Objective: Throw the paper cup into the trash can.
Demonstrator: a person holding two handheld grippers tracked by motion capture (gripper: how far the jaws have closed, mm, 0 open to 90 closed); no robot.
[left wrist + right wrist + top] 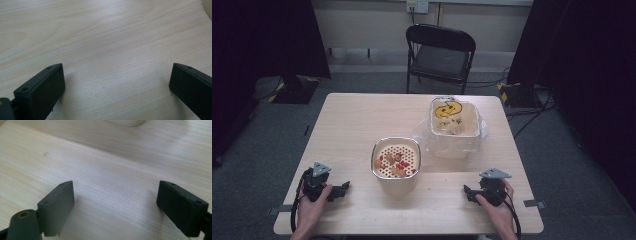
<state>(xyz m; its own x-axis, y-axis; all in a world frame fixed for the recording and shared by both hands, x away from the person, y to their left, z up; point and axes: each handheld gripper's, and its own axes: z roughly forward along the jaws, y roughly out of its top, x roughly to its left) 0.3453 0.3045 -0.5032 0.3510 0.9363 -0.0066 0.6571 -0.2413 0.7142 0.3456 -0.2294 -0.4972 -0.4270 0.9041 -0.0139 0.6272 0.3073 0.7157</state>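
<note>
1. A pale wood-grain table is seen; near its front edge stands a rounded cream pot with a perforated insert, on which orange and red food bits are scattered
2. Behind and to the right of the pot, a cream tub is lined with clear crinkled plastic; a yellow peel-like piece lies inside, though the tub's contents are hard to make out
3. The left gripper is rested on the table left of the pot, apart from it; its blocky matt black jaws are spread wide with nothing between them
4. The right gripper is rested right of the pot, also apart; its jaws are likewise held wide and empty
5. In the left gripper view, a cream edge is cut off at the top right corner
6. In the right gripper view, a cream base is cropped by the top edge, and a tiny crumb is seen
7. A black folding chair stands beyond the table
</note>
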